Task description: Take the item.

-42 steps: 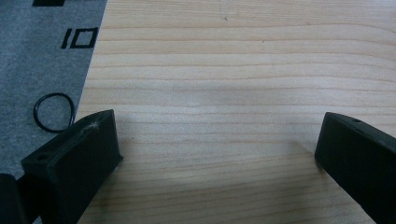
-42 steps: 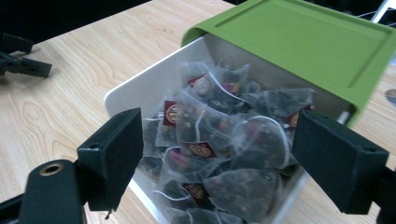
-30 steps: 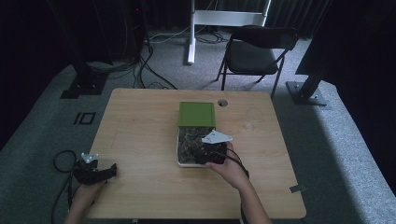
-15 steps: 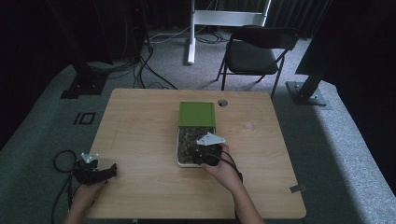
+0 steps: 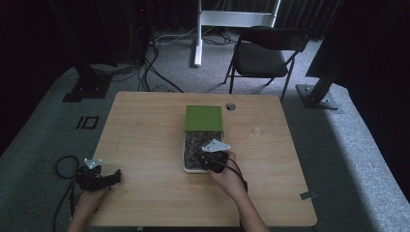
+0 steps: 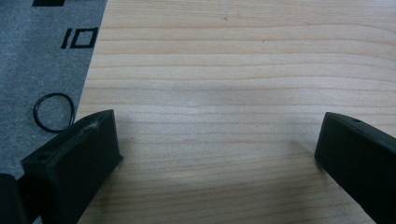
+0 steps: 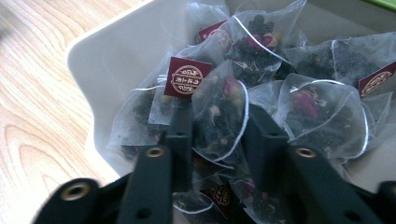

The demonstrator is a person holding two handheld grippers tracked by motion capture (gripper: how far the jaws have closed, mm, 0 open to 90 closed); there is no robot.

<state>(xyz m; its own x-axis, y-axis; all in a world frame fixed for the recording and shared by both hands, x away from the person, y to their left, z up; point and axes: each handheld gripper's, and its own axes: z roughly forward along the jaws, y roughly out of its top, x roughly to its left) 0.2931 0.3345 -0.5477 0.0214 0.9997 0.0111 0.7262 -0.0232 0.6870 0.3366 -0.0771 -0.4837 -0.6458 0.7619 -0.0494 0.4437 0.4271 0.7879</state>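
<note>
A white box (image 5: 184,160) on the wooden table holds several clear mesh tea bags with dark red tags. Its green lid (image 5: 204,118) lies just behind it. My right gripper (image 5: 205,157) reaches into the box's near end. In the right gripper view its jaws (image 7: 218,122) have just been closing and now pinch one tea bag (image 7: 220,105) between the pads, among the other bags inside the box wall (image 7: 100,56). My left gripper (image 5: 114,176) rests at the table's front left edge. Its jaws (image 6: 219,140) stand wide open over bare wood.
A round hole (image 5: 230,106) is in the tabletop behind the lid. A folding chair (image 5: 263,53) and a white stand (image 5: 200,29) are beyond the far edge. Cables (image 5: 63,166) lie on the grey carpet at the left.
My right gripper has shifted slightly left over the near end of the box. The left hand has kept still.
</note>
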